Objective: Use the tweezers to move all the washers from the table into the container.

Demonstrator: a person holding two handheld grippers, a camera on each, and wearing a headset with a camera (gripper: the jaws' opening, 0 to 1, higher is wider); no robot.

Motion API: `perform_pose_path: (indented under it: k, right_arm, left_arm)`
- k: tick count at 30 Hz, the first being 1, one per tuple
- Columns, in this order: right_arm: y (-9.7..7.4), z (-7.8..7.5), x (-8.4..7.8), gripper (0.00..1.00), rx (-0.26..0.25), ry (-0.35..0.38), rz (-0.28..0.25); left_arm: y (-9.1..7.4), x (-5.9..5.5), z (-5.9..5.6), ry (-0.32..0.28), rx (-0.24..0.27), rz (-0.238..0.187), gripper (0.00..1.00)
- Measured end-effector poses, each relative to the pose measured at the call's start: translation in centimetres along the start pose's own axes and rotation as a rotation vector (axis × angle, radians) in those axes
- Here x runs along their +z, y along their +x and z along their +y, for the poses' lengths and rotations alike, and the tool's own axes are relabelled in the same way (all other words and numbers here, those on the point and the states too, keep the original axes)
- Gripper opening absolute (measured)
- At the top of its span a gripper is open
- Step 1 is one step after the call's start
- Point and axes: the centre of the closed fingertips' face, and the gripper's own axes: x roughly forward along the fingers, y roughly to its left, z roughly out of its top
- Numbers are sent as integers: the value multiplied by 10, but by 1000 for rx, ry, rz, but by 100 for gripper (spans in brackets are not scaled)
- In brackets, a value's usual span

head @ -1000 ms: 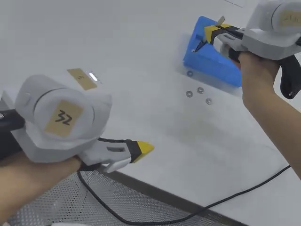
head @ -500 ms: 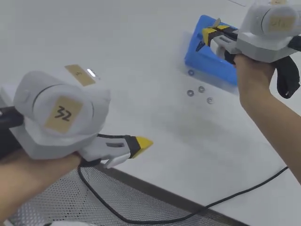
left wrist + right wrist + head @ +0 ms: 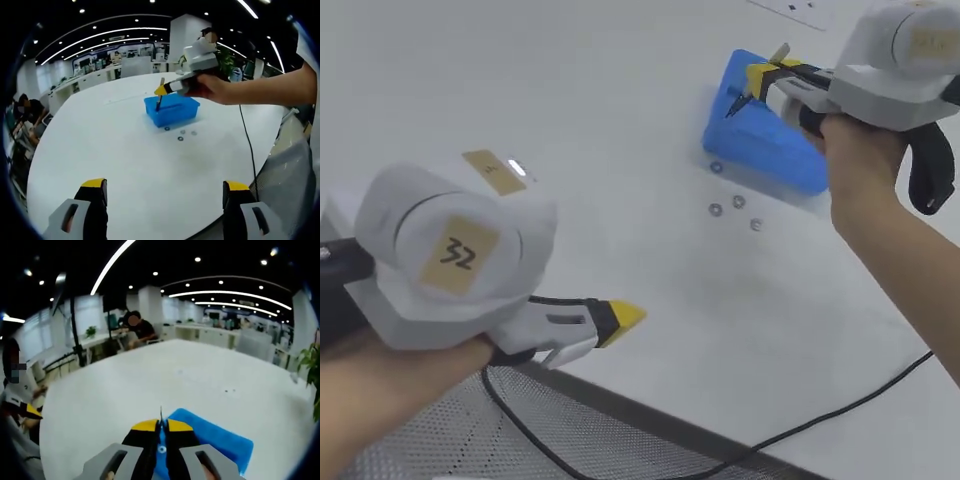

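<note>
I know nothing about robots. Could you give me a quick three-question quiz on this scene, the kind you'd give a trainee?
1. Count: how many washers lie on the table near the blue container?
2. Fill the gap: the tweezers are clamped in the ____ gripper.
3. True or false: the left gripper has its jaws shut.

Key
1. Four.
2. Right: the right gripper holds them, with their tips over the blue container.
3. False: the left gripper's jaws stand wide apart with nothing between them.
</note>
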Motion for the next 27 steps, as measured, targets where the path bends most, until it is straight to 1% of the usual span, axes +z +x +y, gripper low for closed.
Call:
perform_pose_path:
  k: [6, 10, 12, 13, 16, 17, 22, 23, 25, 27]
  right_arm:
    - [-22, 7, 23, 1, 12, -20, -55]
    - [-39, 9, 33, 1, 13, -20, -93]
    - [-49, 13, 36, 1, 12, -14, -105]
    - [-50, 20, 35, 1, 21, -13, -109]
    - [-54, 24, 32, 1, 29, -7, -114]
    - [-56, 23, 30, 1, 26, -7, -113]
    - [-57, 34, 9, 1, 46, -3, -84]
    - [-56, 36, 7, 1, 50, -1, -81]
    - [-55, 42, -2, 1, 71, 14, -63]
    - [-52, 44, -10, 1, 76, 19, -56]
  left_arm:
    - [-3, 5, 0, 12, 3, -13, 98]
    - [-5, 5, 0, 18, 5, -15, 98]
    - [-6, 4, -1, 17, 3, -16, 98]
    - [-6, 4, -2, 15, 2, -16, 98]
    - [-6, 3, -3, 14, 3, -13, 98]
    - [-6, 3, -3, 14, 4, -13, 98]
    - [-7, 2, -1, 15, 8, -10, 98]
    - [-7, 2, -1, 15, 9, -10, 98]
    - [-6, 1, -1, 12, 9, -10, 98]
    - [-6, 0, -1, 10, 8, -10, 98]
